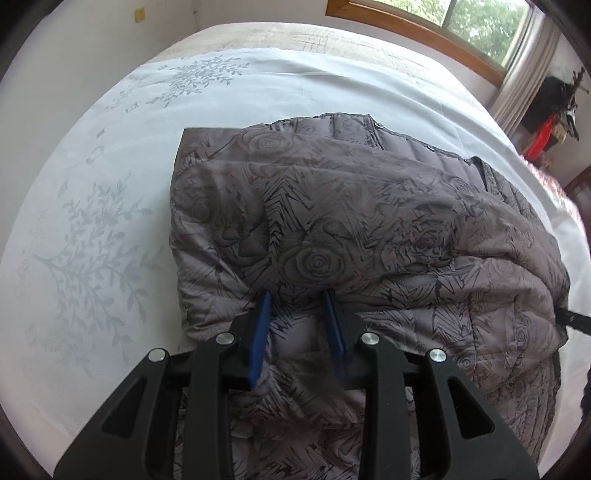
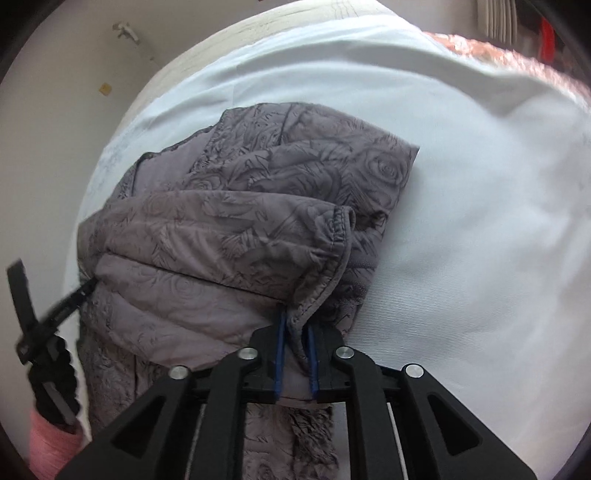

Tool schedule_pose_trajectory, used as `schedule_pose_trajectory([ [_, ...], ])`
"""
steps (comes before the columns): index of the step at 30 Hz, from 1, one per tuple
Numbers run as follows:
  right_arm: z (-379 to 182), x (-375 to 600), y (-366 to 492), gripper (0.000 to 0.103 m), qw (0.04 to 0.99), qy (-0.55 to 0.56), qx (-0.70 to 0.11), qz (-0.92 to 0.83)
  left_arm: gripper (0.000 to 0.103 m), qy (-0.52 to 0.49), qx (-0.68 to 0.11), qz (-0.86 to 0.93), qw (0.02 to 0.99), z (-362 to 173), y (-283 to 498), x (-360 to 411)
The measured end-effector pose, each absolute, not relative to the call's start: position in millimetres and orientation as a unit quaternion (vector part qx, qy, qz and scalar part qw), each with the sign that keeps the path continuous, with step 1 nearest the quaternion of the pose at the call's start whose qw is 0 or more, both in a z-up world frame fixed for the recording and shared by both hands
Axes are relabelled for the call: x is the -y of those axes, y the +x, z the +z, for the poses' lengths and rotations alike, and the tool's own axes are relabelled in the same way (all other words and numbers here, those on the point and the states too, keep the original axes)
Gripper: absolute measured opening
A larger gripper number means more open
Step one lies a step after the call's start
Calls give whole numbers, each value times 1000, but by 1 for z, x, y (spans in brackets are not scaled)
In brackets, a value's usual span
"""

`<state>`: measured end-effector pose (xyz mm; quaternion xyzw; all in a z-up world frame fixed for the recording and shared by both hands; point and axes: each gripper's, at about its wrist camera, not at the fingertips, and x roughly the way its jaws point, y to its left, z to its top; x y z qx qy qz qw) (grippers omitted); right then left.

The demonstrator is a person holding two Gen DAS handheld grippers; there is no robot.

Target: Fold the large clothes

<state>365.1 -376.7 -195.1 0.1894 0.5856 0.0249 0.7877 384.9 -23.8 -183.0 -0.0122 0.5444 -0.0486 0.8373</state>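
A grey quilted jacket [image 1: 351, 229] with a rose print lies partly folded on the white bed sheet [image 1: 110, 184]. My left gripper [image 1: 297, 299] hovers over the jacket's near fold with its blue pads apart, holding nothing. In the right wrist view the jacket [image 2: 229, 236] lies bunched, one sleeve with an elastic cuff [image 2: 341, 236] draped on top. My right gripper [image 2: 295, 325] is shut on the sleeve's edge near the cuff, fabric pinched between its blue pads. The left gripper shows at the left edge of the right wrist view [image 2: 79, 291], touching the jacket's side.
The sheet has a pale leaf pattern [image 1: 92, 258]. A window with a wooden frame [image 1: 424, 29] and a curtain [image 1: 524, 74] are beyond the bed. A pink-brown blanket [image 2: 498, 55] lies at the bed's far edge. A wall [image 2: 55, 110] stands to the left.
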Motion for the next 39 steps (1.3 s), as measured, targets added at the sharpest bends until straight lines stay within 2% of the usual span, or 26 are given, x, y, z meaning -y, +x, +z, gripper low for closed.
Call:
schedule_pose_trajectory([
  [4,-149,375,353,24,831,121,-542,-41,30,-16,-531,-65,845,-156,384,28],
  [8,-122,353,365,26,848,125,-515,10,34,-15,-502,-85,861,-131,393,48],
  [16,-162,313,412,26,828,112,-549,18,34,20,-515,-75,853,-159,427,87],
  [22,-196,316,422,25,808,138,-572,20,36,-7,-545,-82,834,-183,442,79],
  [27,-174,320,410,28,817,143,-558,31,34,-9,-548,-71,834,-170,440,75],
  [32,-149,309,378,29,830,128,-540,59,34,-6,-518,-99,850,-143,400,74],
  [39,-170,296,364,29,818,124,-559,56,34,30,-528,-93,843,-163,375,85],
])
